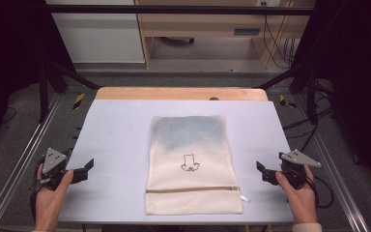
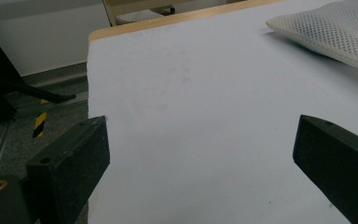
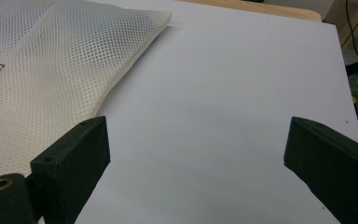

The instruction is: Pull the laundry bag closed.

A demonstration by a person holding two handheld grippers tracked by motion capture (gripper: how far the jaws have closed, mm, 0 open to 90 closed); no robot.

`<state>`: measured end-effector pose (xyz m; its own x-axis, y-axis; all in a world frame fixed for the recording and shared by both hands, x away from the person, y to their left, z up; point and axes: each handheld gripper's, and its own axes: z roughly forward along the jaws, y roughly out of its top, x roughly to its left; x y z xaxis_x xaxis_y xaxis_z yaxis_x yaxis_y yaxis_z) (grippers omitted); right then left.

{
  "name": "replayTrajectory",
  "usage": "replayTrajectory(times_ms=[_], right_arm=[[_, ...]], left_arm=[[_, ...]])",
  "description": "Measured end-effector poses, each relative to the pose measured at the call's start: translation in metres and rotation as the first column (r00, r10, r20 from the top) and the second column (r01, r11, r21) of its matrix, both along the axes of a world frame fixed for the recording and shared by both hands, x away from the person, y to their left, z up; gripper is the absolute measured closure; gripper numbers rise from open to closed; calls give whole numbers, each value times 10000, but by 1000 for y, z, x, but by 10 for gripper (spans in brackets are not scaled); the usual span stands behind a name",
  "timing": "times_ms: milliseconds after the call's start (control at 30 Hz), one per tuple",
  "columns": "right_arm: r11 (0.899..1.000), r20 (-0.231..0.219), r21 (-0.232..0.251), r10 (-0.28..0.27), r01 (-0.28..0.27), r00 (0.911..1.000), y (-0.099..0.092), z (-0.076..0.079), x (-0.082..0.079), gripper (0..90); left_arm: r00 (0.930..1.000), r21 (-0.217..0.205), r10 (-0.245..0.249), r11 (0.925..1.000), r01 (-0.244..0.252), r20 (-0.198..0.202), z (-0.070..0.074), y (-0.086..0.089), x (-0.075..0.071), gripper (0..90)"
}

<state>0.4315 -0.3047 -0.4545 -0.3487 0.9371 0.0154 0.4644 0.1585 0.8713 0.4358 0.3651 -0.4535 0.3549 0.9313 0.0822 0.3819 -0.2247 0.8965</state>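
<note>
Item 1: cream mesh laundry bag [image 1: 192, 162], rectangular, lying flat at the middle of the pale grey table top [image 1: 116, 140]. This bag is my landmark for all entries below. A brass-coloured zipper [image 1: 192, 189] runs across it near the edge closest to me and looks drawn shut, its white pull tab [image 1: 245, 197] lying at the right end. A small black line drawing [image 1: 190, 163] sits at the bag's centre. Contents: a blue-grey shade shows through the mesh in the far half [image 1: 188, 133]; I cannot tell what it is.

Item 2: my left gripper [image 1: 84, 166], black, held in my left hand [image 1: 50, 193], well apart from the bag's left edge, at the table's left rim. Jaws spread wide, nothing between them. In the left gripper view [image 2: 200, 154] the bag's far corner [image 2: 331, 32] lies ahead and to the right, with bare table under the jaws.

Item 3: my right gripper [image 1: 262, 171], black, held in my right hand [image 1: 299, 193], near the bag's right edge, level with the zipper, not touching. Jaws spread wide, holding nothing. In the right gripper view [image 3: 196, 149] the bag [image 3: 51, 70] lies just beyond the left jaw.
</note>
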Motion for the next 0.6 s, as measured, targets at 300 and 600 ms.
replayTrajectory(times_ms=[300,600], right_arm=[[9995,375,-299,59,-48,9993,6,-20,-1,80],[9991,239,-396,158,-149,9996,9,-28,-2,80]], left_arm=[[9944,261,-891,9955,907,-564,-19,-23,9,42],[9927,206,-1037,9942,1051,-615,-22,-25,11,43]])
